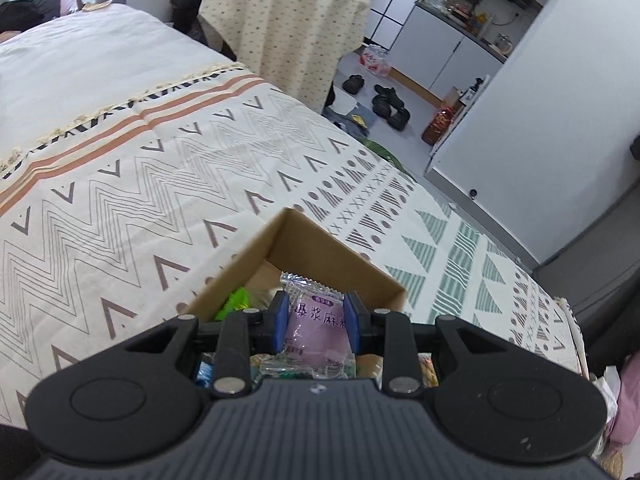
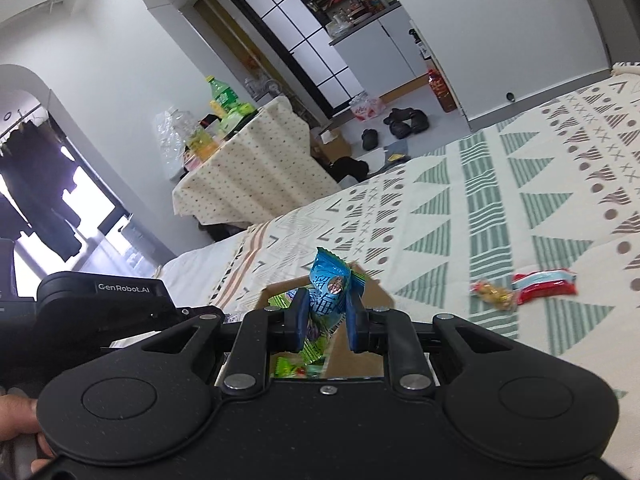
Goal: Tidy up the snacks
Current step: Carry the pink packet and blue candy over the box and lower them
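- Your left gripper (image 1: 316, 316) squeezes a purple snack packet (image 1: 316, 330) over the cardboard box (image 1: 256, 256).
- Your right gripper (image 2: 327, 322) squeezes a blue snack packet (image 2: 330, 286) over the same box.

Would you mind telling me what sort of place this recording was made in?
Probably a small studio flat: a bed with a patterned blanket, a kitchen nook with cabinets, and slippers on the floor by a cloth-covered table.
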